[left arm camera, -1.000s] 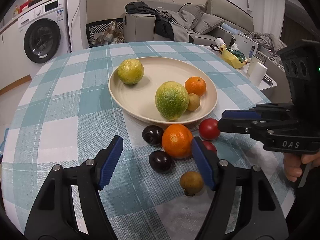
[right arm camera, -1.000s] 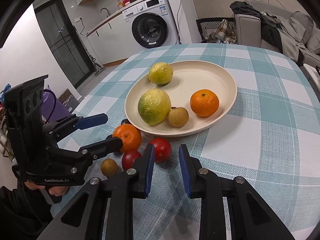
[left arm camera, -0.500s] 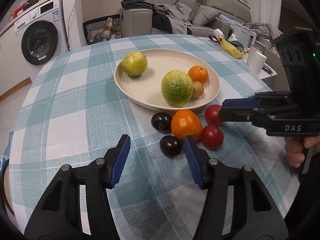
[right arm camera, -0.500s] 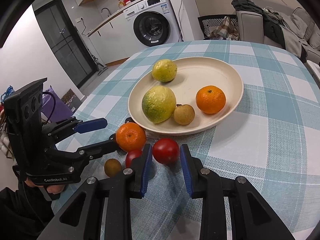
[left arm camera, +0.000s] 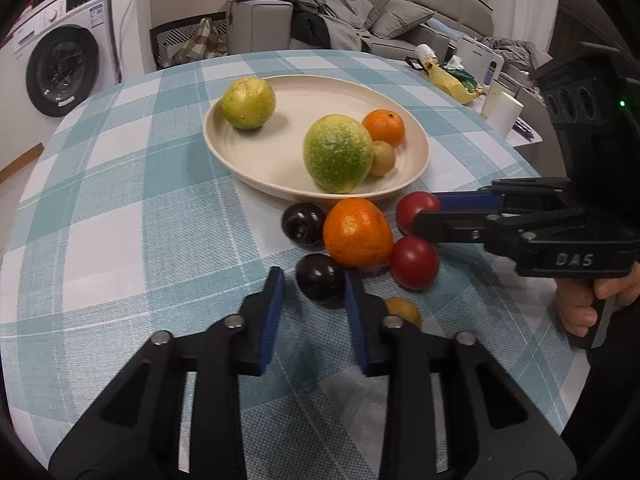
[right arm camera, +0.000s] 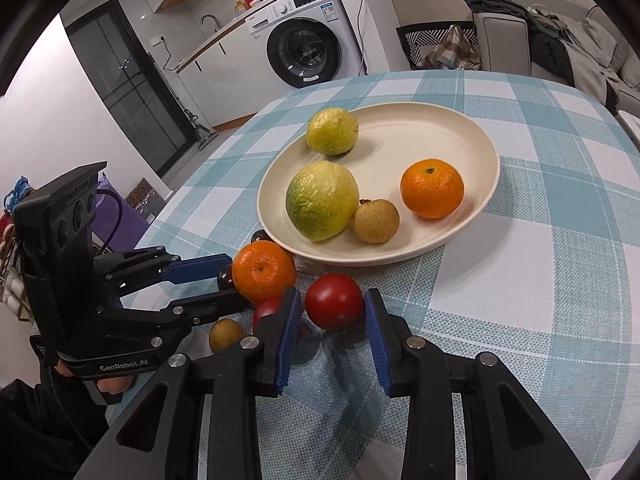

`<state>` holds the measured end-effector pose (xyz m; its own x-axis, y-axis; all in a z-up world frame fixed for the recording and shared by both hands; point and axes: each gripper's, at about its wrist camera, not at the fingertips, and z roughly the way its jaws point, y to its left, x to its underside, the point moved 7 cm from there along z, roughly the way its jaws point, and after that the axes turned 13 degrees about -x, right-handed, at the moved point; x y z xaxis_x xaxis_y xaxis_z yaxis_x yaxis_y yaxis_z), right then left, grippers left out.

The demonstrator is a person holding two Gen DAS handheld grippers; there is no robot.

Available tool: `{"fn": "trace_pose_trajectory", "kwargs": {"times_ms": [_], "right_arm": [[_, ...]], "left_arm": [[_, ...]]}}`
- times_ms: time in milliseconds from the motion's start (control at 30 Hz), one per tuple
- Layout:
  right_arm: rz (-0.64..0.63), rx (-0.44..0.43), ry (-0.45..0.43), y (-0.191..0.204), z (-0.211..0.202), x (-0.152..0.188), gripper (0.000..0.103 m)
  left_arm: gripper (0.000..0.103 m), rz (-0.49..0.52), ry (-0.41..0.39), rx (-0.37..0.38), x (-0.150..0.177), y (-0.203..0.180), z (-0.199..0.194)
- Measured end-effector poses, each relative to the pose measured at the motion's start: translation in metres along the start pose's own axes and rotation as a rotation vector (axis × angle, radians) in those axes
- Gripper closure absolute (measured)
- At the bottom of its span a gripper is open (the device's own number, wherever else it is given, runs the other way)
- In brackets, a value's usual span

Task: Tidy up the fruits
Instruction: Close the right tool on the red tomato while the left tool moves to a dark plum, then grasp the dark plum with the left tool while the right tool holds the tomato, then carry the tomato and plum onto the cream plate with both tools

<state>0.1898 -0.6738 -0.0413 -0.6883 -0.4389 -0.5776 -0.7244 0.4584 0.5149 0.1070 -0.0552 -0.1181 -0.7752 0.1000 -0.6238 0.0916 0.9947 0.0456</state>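
A cream plate [left arm camera: 280, 168] [right arm camera: 460, 144] holds two yellow-green citrus fruits [left arm camera: 337, 153], a small orange [left arm camera: 384, 128] and a small brown fruit [left arm camera: 382, 158]. In front of it lie an orange [left arm camera: 357, 232] [right arm camera: 264, 271], two dark plums [left arm camera: 320, 279], two red fruits [left arm camera: 415, 263] and a brown fruit [left arm camera: 402, 310]. My left gripper [left arm camera: 314, 286] is open, its pads either side of the near dark plum. My right gripper [right arm camera: 332, 304] is open around a red fruit [right arm camera: 334, 301], which rests on the cloth.
The round table has a teal and white checked cloth [left arm camera: 120, 208]. Behind stand a washing machine [right arm camera: 306, 50], a grey sofa with clothes [left arm camera: 320, 20], and a side table with a white cup [left arm camera: 502, 114] and packets.
My left gripper moved forward and narrowed around the near dark plum. My right gripper moved forward so the red fruit now sits between its pads.
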Motion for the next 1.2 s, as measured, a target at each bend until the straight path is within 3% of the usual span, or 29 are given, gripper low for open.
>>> {"fn": "trace_pose_trajectory", "kwargs": {"times_ms": [333, 767, 1200], "right_arm": [[-0.036, 0.014, -0.016, 0.006, -0.005, -0.001, 0.072], [-0.074, 0.021, -0.134, 0.015, -0.031, -0.018, 0.072], [-0.047, 0.055, -0.177, 0.006, -0.039, -0.022, 0.072]], "left_arm": [[0.082, -0.020, -0.025, -0.004, -0.005, 0.004, -0.007], [0.082, -0.095, -0.138, -0.021, -0.021, 0.025, -0.034], [0.082, -0.136, -0.158, -0.041, -0.030, 0.031, -0.031]]}}
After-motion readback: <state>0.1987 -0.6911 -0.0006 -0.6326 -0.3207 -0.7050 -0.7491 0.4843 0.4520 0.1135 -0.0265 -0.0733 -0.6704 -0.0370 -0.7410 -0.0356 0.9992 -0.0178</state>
